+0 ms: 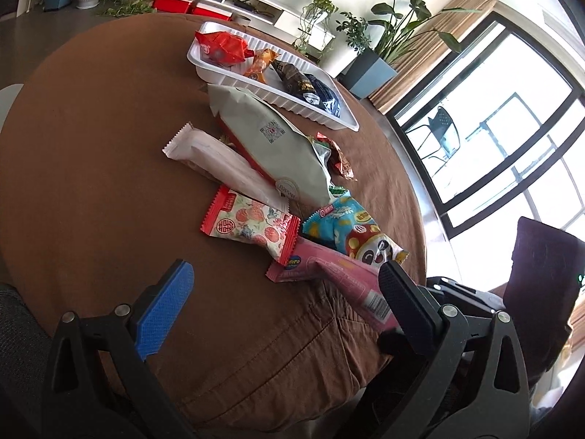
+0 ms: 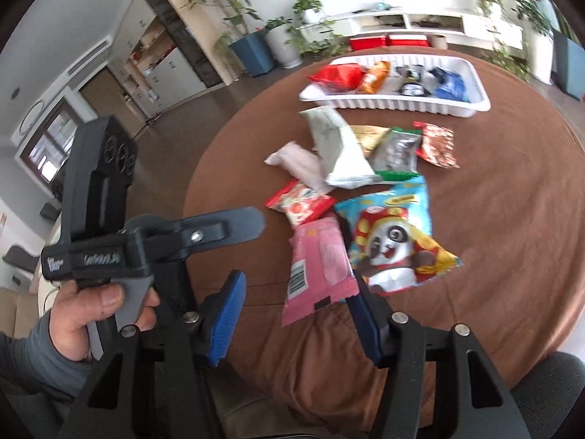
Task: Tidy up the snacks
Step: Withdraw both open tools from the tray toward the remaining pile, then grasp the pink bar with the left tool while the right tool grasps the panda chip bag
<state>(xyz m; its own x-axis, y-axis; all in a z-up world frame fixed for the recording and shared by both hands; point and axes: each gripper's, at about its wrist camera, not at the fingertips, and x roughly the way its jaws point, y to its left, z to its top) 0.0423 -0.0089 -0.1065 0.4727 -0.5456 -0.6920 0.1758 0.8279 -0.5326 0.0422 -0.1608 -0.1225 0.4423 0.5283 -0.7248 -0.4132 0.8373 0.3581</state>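
Snacks are lying loose in a heap on the brown-clothed round table [image 2: 512, 219], with a white plastic tray [image 2: 479, 84] sitting beyond them and already holding four packets. Pink wrapper [image 2: 321, 263] is lying nearest the right gripper [image 2: 296, 314], its lower end reaching in between the blue pads; the jaws are standing part-open around it, and the right pad is sitting just at the wrapper's edge, but contact cannot be told through the blur. Panda packet [image 2: 395, 241] is lying just right of the pink wrapper, overlapping it slightly. Red-edged peach packet [image 2: 299, 205] is sitting just above the pink one. Grey-white pouch [image 2: 340, 150] and a pale long wrapper [image 2: 296, 164] are lying farther toward the tray, with small foil packets [image 2: 402, 146] beside them. Left gripper [image 1: 289, 289] is hovering over the near cloth with jaws wide open and nothing gripped; in its own view the pink wrapper [image 1: 340, 278] is lying toward its right finger [image 1: 406, 303], partly behind it. A hand [image 2: 95, 311] in a grey sleeve is holding that left gripper's handle.
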